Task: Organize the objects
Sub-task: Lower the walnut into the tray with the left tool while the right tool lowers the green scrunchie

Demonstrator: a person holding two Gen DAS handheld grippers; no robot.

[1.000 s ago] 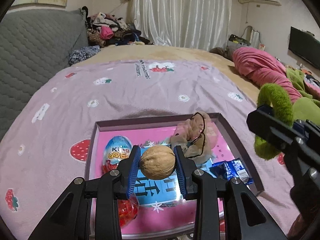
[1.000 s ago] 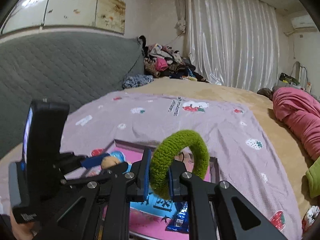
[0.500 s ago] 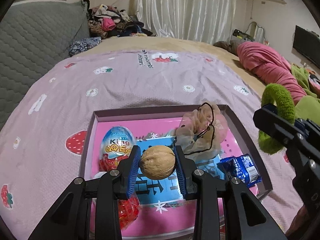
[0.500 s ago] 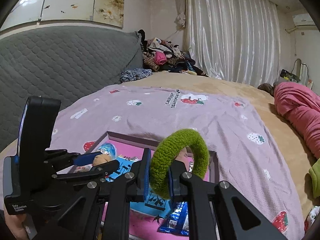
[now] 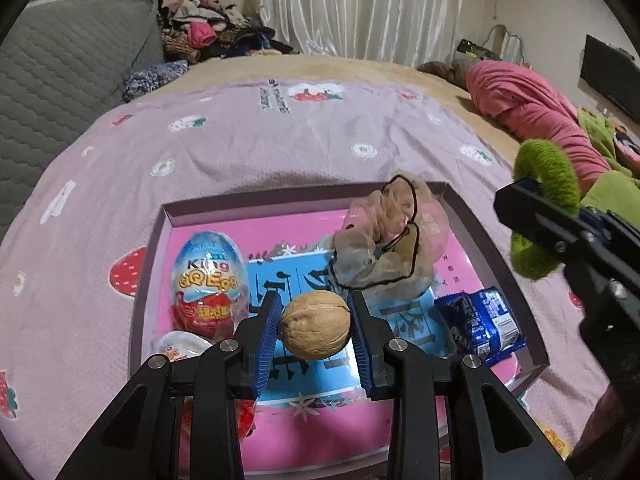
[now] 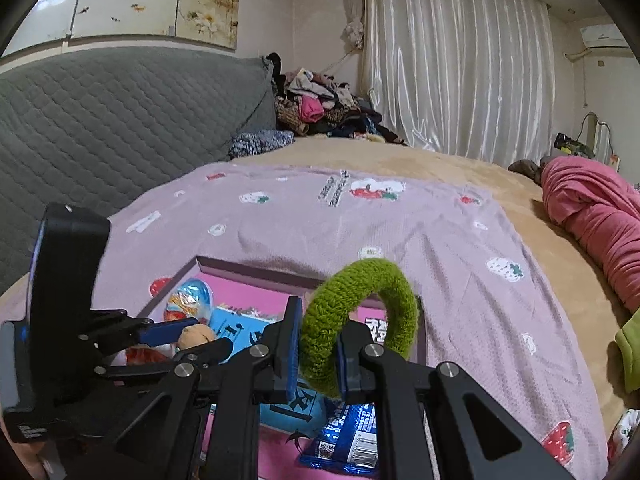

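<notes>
My left gripper [image 5: 315,332] is shut on a brown walnut [image 5: 315,330] and holds it above the pink and blue tray [image 5: 496,256] on the bed. My right gripper [image 6: 318,354] is shut on a fuzzy green hair tie [image 6: 356,320], held over the tray's right part [image 6: 256,272]; the tie also shows in the left wrist view [image 5: 548,184]. In the tray lie a King QQ Egg [image 5: 206,280], a beige scrunchie with a black band [image 5: 388,240] and a blue snack packet [image 5: 480,324].
A red and white wrapped item [image 5: 180,350] lies under my left fingers. The tray sits on a lilac strawberry blanket [image 5: 280,132]. A grey quilted headboard [image 6: 120,120], a clothes pile [image 6: 320,108] and a pink bundle [image 6: 592,208] ring the bed.
Both grippers have moved forward and down over the tray, which now looks larger and closer. Both grips are unchanged.
</notes>
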